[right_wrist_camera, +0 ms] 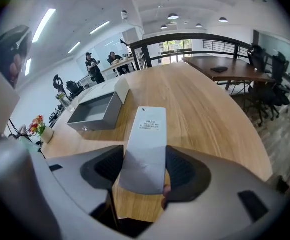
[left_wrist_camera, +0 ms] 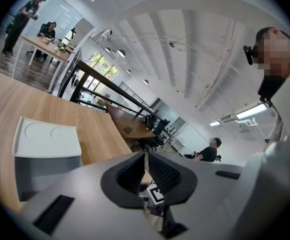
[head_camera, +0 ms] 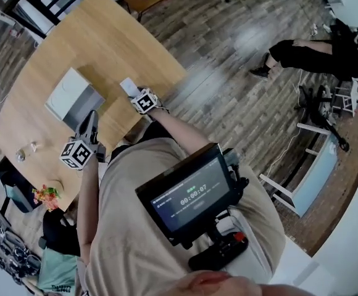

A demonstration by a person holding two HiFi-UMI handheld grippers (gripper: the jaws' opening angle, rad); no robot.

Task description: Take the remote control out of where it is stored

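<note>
From my end, the head view sits way up top and looks almost straight down on the wooden table, so everything there reads small and far. The left gripper view rides low over that table and tilts up, catching mostly ceiling. The right gripper view skims along the wood with the remote filling its foreground. All three share the table and the grey drawer box.
</note>
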